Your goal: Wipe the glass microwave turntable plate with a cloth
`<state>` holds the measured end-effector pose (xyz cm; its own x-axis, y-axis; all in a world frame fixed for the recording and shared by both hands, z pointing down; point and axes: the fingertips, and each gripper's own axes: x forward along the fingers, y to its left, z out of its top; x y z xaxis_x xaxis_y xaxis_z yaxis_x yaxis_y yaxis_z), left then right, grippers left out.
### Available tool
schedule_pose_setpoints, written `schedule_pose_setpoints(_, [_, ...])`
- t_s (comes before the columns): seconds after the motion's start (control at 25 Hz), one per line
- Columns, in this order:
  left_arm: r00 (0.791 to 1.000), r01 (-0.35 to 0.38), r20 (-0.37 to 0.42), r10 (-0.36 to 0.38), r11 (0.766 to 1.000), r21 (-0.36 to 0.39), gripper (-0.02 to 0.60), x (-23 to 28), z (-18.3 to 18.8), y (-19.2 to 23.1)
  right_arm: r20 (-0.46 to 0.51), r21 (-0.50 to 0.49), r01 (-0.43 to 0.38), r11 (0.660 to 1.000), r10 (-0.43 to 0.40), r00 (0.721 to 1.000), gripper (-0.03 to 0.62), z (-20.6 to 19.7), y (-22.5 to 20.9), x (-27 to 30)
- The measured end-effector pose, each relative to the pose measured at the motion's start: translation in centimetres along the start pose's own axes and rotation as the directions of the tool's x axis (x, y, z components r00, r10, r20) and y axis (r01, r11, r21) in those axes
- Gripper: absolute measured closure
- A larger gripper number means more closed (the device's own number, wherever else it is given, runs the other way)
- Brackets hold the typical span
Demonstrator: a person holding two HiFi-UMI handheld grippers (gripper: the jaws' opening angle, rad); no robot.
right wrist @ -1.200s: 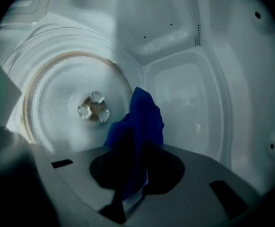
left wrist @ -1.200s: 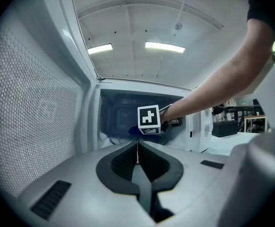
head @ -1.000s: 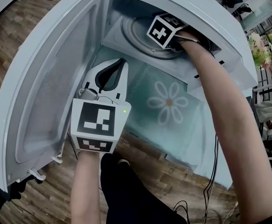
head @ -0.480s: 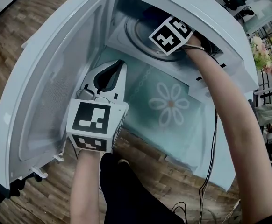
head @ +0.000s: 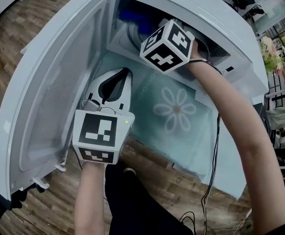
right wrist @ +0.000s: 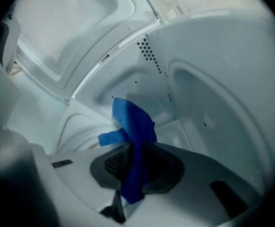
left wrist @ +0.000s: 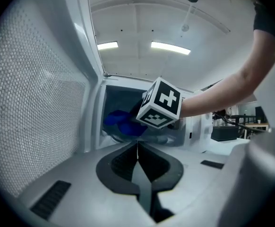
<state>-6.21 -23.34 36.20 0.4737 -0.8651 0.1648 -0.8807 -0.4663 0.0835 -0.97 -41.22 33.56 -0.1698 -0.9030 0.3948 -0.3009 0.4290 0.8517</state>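
The microwave (head: pixel 240 33) stands open. My right gripper (head: pixel 150 31) is deep in its cavity, its marker cube hiding the jaws from the head view. The right gripper view shows this gripper (right wrist: pixel 133 150) shut on a blue cloth (right wrist: pixel 135 126), which sticks up out of the jaws. The cloth (head: pixel 131 18) bunches at the back left of the cavity, over the edge of the glass turntable plate (head: pixel 129 37). Only the plate's pale rim (right wrist: pixel 81 131) shows below the cloth. My left gripper (head: pixel 114 84) hovers outside the opening, shut and empty (left wrist: pixel 137 148).
The microwave door (head: pixel 49 92) is swung wide open to the left, beside my left gripper. The microwave sits on a pale green cloth with a daisy print (head: pixel 177 109). A black cable (head: pixel 213 170) hangs along my right arm. Wooden floor lies below.
My right gripper has swung from the right of the cavity toward the left and tipped up, bringing the blue cloth into sight at the back left. The left gripper has hardly moved.
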Motion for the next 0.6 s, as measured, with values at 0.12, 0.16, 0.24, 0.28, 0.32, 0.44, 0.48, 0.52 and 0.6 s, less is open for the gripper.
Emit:
schedule_pose_setpoints(0.12, [1.0,-0.006,-0.002,0.006,1.0,-0.001,0.574,-0.1,-0.1,0.2,0.027,-0.015,-0.033,0.999,0.033,0.999,0.548,1.3,1.3,0.0])
schedule_pose_setpoints(0.16, [1.0,-0.007,-0.002,0.007,1.0,-0.001,0.574,-0.1,0.0,0.2,0.029,-0.021,-0.046,0.999,0.046,0.999,0.548,1.6,1.8,0.2])
schedule_pose_setpoints(0.24, [1.0,-0.005,-0.001,0.005,1.0,-0.009,0.574,-0.2,-0.1,0.2,0.026,-0.036,-0.076,0.996,0.077,0.997,0.548,2.0,3.0,0.6])
schedule_pose_setpoints(0.28, [1.0,-0.003,0.0,0.003,1.0,-0.018,0.574,-0.3,-0.1,0.2,0.022,-0.048,-0.091,0.995,0.093,0.995,0.548,2.1,3.5,0.8])
schedule_pose_setpoints(0.32, [1.0,-0.001,0.002,0.001,1.0,-0.028,0.574,-0.4,-0.1,0.3,0.017,-0.064,-0.103,0.993,0.105,0.994,0.548,2.0,4.0,1.0])
schedule_pose_setpoints(0.44, [1.0,-0.011,0.0,0.011,1.0,-0.028,0.574,-0.6,-0.3,0.6,-0.008,-0.117,-0.112,0.987,0.111,0.994,0.548,1.3,4.7,1.6])
schedule_pose_setpoints(0.48, [1.0,-0.015,-0.003,0.015,1.0,-0.023,0.574,-0.6,-0.4,0.8,-0.017,-0.128,-0.11,0.986,0.109,0.994,0.548,0.9,4.6,1.8])
schedule_pose_setpoints(0.52, [1.0,-0.018,-0.005,0.018,1.0,-0.02,0.574,-0.6,-0.5,0.9,-0.027,-0.135,-0.109,0.985,0.107,0.994,0.548,0.6,4.6,2.0])
schedule_pose_setpoints(0.6, [1.0,-0.022,-0.007,0.022,1.0,-0.019,0.574,-0.6,-0.6,1.1,-0.049,-0.147,-0.112,0.983,0.105,0.993,0.548,-0.2,4.6,2.3])
